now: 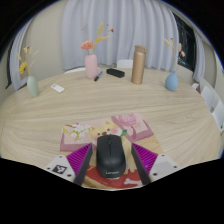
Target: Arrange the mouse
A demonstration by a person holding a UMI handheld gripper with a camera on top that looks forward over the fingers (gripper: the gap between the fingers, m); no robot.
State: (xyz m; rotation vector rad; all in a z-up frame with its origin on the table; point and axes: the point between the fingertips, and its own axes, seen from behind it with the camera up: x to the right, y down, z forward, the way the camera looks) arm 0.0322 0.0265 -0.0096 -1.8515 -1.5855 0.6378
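Gripper view, we see the gripper (pixel 110 166) closed on a black mouse (pixel 110 158), both pads (pixel 78 160) pressing its sides, mouse over a floral mouse mat (pixel 100 130), brown bottle (pixel 138 63) well beyond the mouse.

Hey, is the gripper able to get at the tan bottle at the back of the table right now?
Probably not yet. The gripper has a black mouse between its fingers, so it seems occupied. The tan bottle stands well beyond them, past a floral mouse pad and bare table; nothing else blocks the way.
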